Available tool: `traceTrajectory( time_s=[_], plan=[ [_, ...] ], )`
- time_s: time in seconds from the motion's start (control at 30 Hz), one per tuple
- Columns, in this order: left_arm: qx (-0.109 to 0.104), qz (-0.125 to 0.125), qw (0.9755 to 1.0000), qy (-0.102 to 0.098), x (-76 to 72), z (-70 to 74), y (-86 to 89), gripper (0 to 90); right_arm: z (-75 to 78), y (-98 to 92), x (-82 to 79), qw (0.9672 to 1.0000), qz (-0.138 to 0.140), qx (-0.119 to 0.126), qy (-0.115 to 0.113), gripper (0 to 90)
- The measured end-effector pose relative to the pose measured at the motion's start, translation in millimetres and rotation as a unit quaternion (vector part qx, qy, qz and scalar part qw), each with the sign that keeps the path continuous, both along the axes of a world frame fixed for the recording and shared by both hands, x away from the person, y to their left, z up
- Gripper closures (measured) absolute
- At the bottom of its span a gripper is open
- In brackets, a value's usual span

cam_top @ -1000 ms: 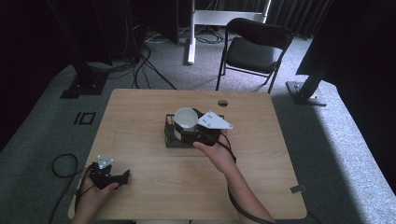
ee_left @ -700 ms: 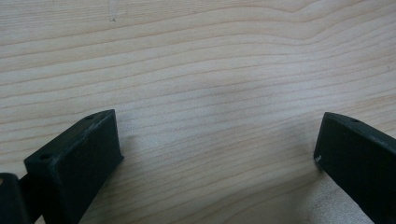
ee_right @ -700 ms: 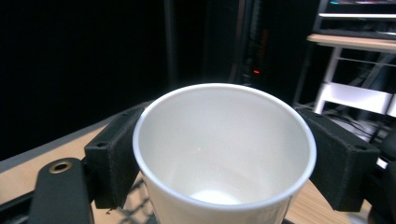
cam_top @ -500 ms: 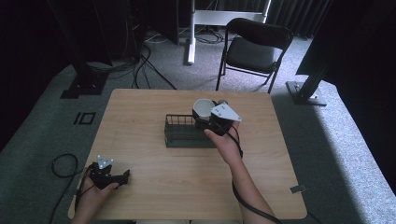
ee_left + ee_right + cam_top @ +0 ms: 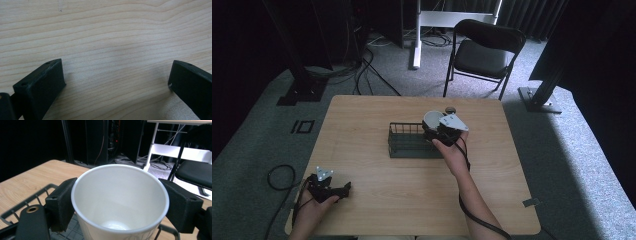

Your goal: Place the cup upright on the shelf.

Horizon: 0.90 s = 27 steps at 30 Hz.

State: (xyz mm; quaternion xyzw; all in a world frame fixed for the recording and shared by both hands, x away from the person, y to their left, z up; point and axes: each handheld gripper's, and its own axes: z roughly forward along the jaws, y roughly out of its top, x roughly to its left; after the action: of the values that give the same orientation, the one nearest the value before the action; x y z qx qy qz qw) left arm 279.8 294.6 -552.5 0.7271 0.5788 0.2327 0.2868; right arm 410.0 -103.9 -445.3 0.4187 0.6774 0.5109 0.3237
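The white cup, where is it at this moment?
The white cup sits clamped in the right tongs, at the right end of the black wire basket, near the table's middle in the high view.

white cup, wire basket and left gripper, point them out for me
white cup [image 5: 120,202]: right gripper view, inner wall.
wire basket [image 5: 404,148]: high view, dark floor of the basket.
left gripper [image 5: 116,80]: left gripper view, midway between its two open jaws.

White cup [image 5: 120,202] plain inside between my black right jaws, my right gripper [image 5: 443,131] grey-plated on top, dark wire basket [image 5: 409,141] at its nine o'clock, pale wood-grain table [image 5: 412,190], my black left gripper [image 5: 328,189], black chair [image 5: 484,52] at twelve o'clock, grey carpet [image 5: 572,165].
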Motion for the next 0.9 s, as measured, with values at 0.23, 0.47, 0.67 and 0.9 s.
traceTrajectory(
  time_s=[0.23,0.47,0.67,0.9],
  plan=[
    [0.000,0.000,1.0000,0.000,0.0,0.0,0.0,0.8,-13.2,-1.5,0.9,0.9999,-0.004,0.000,0.011,19.4],
    [0.000,0.000,1.0000,0.000,0.0,0.0,0.0,0.8,-23.5,0.1,1.2,0.9997,-0.006,-0.005,0.021,19.4],
    [0.000,0.000,1.0000,0.000,0.0,0.0,0.0,0.8,-26.4,0.4,1.4,0.9997,-0.007,-0.001,0.022,19.4],
    [0.000,0.000,1.0000,0.000,0.0,0.0,0.0,0.8,-26.3,-1.0,3.3,0.9995,-0.007,0.010,0.029,19.0]
  ],
)
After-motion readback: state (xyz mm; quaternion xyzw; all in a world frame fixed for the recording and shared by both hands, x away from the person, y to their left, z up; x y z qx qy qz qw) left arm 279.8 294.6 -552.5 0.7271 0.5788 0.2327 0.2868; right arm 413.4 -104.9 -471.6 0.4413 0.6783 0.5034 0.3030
